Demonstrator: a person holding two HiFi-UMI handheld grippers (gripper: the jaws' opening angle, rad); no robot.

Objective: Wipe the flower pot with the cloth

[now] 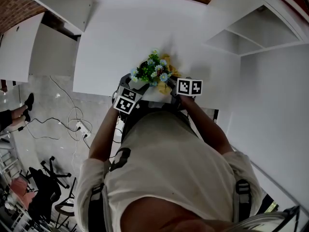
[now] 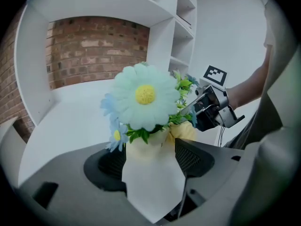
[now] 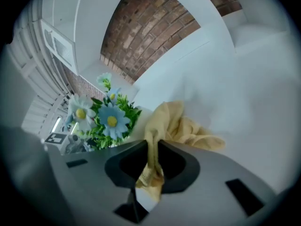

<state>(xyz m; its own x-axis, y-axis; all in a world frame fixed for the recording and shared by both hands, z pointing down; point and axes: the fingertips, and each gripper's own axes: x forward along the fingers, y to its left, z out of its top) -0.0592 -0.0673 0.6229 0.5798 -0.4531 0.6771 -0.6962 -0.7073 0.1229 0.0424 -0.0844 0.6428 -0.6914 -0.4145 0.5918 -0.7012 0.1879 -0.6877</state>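
Observation:
A white flower pot (image 2: pixel 153 182) with blue and white artificial daisies (image 2: pixel 143 95) sits between the jaws of my left gripper (image 2: pixel 151 159), which is shut on its sides. In the head view the flowers (image 1: pixel 152 73) rise just past the table's near edge, between the two marker cubes. My right gripper (image 3: pixel 151 157) is shut on a yellow cloth (image 3: pixel 183 126), whose bunched end lies against the pot's right side next to the flowers (image 3: pixel 106 117). From the left gripper view, the cloth (image 2: pixel 184 130) shows behind the pot, with the right gripper (image 2: pixel 211 108) close by.
The white table (image 1: pixel 125 37) runs back to a brick wall (image 2: pixel 94 46). White shelves (image 1: pixel 251 30) stand at the right. On the floor at the left lie cables and a power strip (image 1: pixel 82 127), beside a black chair (image 1: pixel 48 185).

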